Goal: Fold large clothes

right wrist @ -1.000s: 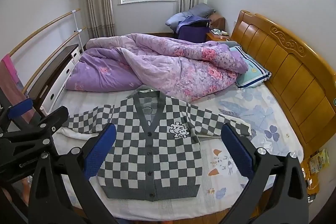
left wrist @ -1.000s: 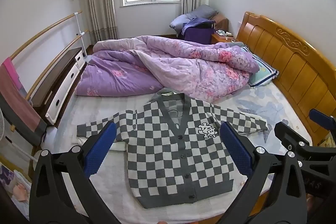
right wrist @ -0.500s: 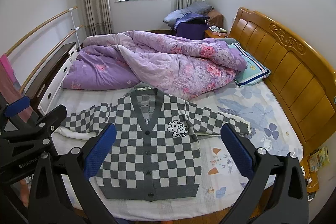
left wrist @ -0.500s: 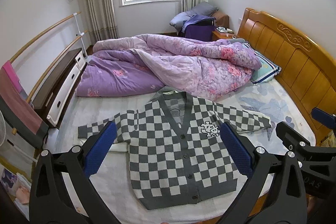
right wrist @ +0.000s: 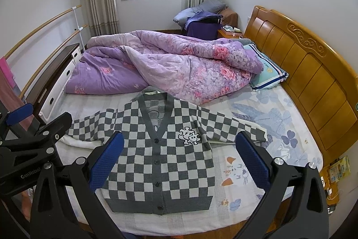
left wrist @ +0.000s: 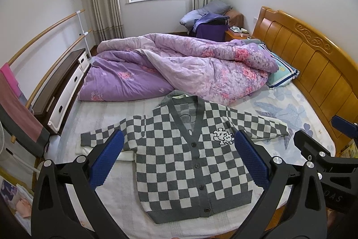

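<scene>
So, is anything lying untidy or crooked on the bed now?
The checkered cardigan lies flat and buttoned, slightly askew to the bed edge. The purple quilt is bunched in a heap behind it, touching its collar. Nothing looks damaged.

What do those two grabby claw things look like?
Both are black plastic. The left gripper and the right gripper each have two wide fingers with bumpy blue pads and silver screws. The left one's side has white "GenRobot" lettering.
</scene>
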Action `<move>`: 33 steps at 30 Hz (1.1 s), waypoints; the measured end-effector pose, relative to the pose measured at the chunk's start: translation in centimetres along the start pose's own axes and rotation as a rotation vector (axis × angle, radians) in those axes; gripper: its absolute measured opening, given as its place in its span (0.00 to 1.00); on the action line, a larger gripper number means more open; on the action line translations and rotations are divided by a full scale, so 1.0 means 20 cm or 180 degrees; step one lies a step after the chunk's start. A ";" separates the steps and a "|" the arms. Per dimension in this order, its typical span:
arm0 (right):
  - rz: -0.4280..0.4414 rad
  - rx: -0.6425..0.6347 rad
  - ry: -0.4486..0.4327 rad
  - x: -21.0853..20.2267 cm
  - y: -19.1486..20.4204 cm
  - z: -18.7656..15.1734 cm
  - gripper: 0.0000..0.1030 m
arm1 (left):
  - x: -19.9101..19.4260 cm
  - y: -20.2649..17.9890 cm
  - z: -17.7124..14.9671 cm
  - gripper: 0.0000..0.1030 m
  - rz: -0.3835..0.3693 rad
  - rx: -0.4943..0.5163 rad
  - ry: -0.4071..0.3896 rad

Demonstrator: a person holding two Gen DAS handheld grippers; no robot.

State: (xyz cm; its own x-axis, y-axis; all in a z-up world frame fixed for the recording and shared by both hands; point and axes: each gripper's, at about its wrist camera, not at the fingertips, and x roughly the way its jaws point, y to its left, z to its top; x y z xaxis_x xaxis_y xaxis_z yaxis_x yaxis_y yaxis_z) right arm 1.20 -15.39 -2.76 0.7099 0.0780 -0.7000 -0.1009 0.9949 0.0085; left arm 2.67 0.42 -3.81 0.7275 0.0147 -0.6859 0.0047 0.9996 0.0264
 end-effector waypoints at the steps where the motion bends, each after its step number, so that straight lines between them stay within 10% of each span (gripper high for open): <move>1: 0.0006 0.0005 -0.0001 0.00 -0.01 0.00 0.93 | 0.00 0.00 0.00 0.96 -0.0001 -0.0003 0.0000; 33: 0.0019 0.0015 0.0030 -0.01 -0.02 0.05 0.93 | 0.01 0.00 0.02 0.96 -0.0014 0.0004 0.0011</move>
State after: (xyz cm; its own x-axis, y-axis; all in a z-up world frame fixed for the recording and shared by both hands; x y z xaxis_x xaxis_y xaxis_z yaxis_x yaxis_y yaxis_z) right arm 1.79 -15.78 -2.01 0.7027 0.0833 -0.7066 -0.1018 0.9947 0.0160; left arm 3.10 0.38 -3.67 0.7250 0.0104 -0.6887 0.0087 0.9997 0.0242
